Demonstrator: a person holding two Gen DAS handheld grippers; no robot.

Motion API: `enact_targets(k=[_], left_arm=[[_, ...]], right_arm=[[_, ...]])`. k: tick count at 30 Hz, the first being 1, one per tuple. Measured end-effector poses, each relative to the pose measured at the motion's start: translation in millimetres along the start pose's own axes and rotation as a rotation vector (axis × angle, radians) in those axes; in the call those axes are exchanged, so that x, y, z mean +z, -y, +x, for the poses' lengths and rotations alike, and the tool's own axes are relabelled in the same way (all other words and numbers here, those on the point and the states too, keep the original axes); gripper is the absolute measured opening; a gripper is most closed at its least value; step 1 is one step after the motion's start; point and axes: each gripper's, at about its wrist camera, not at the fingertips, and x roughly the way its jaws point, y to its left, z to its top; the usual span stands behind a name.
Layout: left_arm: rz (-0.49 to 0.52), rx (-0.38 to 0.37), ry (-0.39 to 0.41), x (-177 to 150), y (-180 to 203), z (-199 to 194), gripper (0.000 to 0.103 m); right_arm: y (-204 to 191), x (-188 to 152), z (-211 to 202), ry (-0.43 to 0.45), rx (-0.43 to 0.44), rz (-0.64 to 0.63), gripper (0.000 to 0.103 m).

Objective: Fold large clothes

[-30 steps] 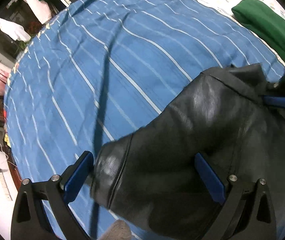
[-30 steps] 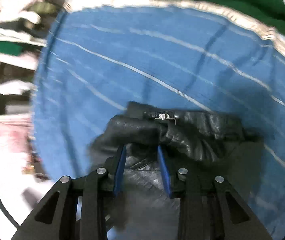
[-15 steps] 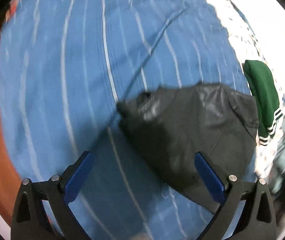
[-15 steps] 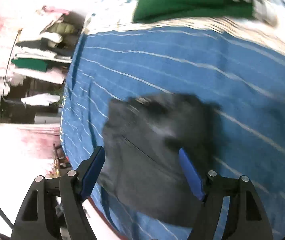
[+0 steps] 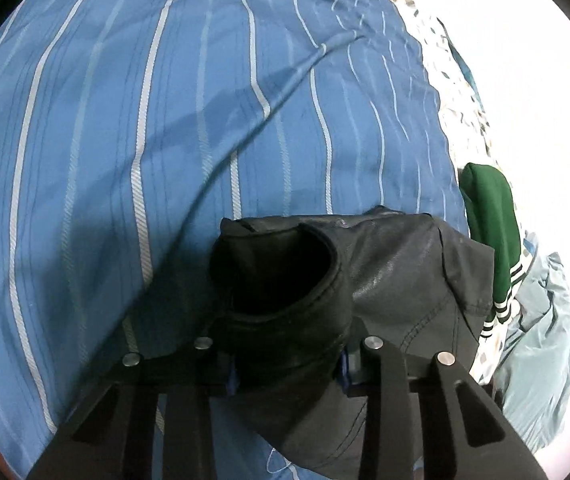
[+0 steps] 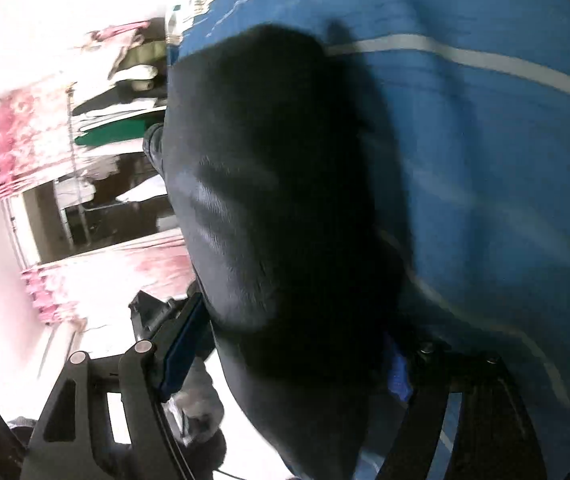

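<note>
A black leather jacket [image 5: 397,280] lies bunched on the blue striped bedsheet [image 5: 165,120]. In the left wrist view my left gripper [image 5: 287,376] is shut on a rolled cuff or collar of the jacket [image 5: 281,288], its blue pads mostly hidden by the leather. In the right wrist view the jacket [image 6: 269,200] fills the middle, and my right gripper [image 6: 285,360] stands with its fingers wide apart around the leather bulk. The left blue pad [image 6: 181,344] shows clearly and the right pad [image 6: 399,376] is partly hidden.
A folded green garment [image 5: 489,216] with white stripes and a pale blue garment [image 5: 541,320] lie at the bed's right edge. Shelves with folded clothes [image 6: 121,120] and pink curtains [image 6: 17,152] stand beyond the bed in the right wrist view.
My left gripper closed on the jacket's rolled edge after hovering open above it. My right gripper moved close, so the jacket now fills the gap between its fingers.
</note>
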Motion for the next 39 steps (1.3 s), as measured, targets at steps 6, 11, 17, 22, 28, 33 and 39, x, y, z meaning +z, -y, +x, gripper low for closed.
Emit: enact_targets(k=[6,11,17,22,28,33,39], left_arm=[[0.054,0.009,0.044,15,11,-16,0.028],[0.136,-0.010,0.070,34,38,-43,0.026],[0.224,-0.044,0.114,60,87,-65,0.025],[0.284,-0.124,0.141,90,154,-64,0.025],[0.351,-0.255,0.150,131,272,-32,0.024],[0.418,-0.324,0.129,157,370,32,0.024],[0.504,-0.275,0.021,152,432,146,0.025]], right_arm=[[-22,19,34,0.025,-0.020,0.000,0.066],[-41,17,37,0.060,0.063,0.014,0.046],[-88,25,23,0.096,0.119,-0.015,0.042],[-136,55,-15,0.149,0.140,-0.073,0.041],[-189,127,-83,0.253,0.157,-0.141,0.041],[-208,204,-149,0.356,0.164,-0.168,0.041],[-171,306,-199,0.409,0.099,-0.130,0.041]])
